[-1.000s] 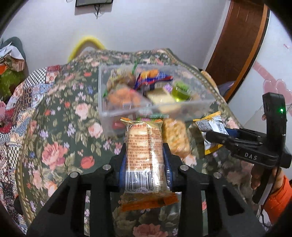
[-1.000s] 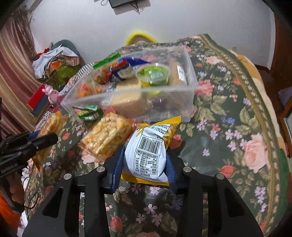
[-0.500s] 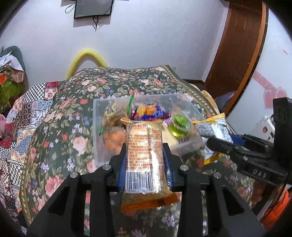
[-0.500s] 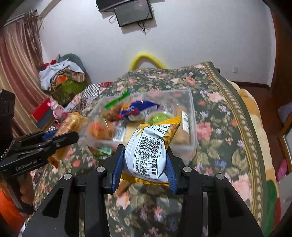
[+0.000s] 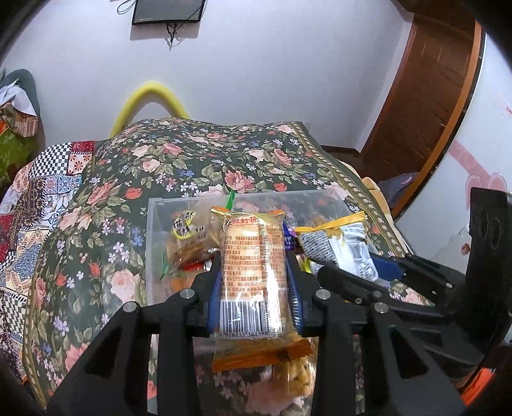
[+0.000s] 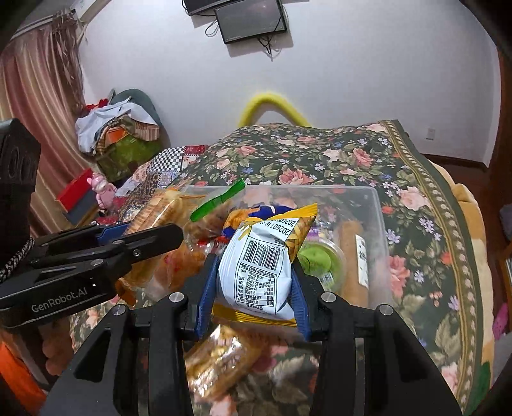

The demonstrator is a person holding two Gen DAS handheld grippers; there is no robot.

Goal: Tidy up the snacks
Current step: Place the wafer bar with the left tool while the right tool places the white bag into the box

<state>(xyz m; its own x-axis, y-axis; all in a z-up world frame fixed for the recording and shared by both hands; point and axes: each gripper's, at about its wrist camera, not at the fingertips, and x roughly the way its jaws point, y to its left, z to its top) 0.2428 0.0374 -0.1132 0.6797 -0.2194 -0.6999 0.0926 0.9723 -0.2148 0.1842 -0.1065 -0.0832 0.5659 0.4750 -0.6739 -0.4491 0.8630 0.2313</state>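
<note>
Orange cracker packet (image 5: 252, 275) clamped upright between the blue pads of the left hand-held gripper (image 5: 252, 281), barcode end nearest the camera, crimped top edge toward the clear plastic bin (image 5: 150, 243); held above the near part of that bin, off the cloth; white-and-yellow chip bag (image 6: 265, 265) pinched the same way in the right hand-held gripper (image 6: 252, 288), barcode and printed date facing up, yellow corner pointing over the bin (image 6: 380, 224); seen from the left wrist, that bag (image 5: 336, 246) sits just beside the cracker packet, to its right, with the right hand-held gripper (image 5: 355, 275) reaching in from the side; seen from the right wrist, the left hand-held gripper (image 6: 153, 233) reaches in from the left at much the same height. Inside the bin: a round green jelly cup (image 6: 320, 259), a long tan wrapped bar (image 6: 352, 256) along the right wall, a blue wrapper (image 6: 268, 211), a green plastic strip (image 6: 217, 201) sticking up, and a clear bag of brown biscuits (image 5: 188, 240) at the left. Below the right gripper, outside the bin, a packet of yellow puffed sticks (image 6: 220, 361) lying on the floral cloth (image 6: 416, 198) that covers the surface. Beyond: a yellow curved tube (image 6: 272, 102) at the far edge, a pile of clothes (image 6: 115, 124) to the left, a dark screen (image 6: 249, 19) on the white wall, a brown door (image 5: 432, 86) at the right.
</note>
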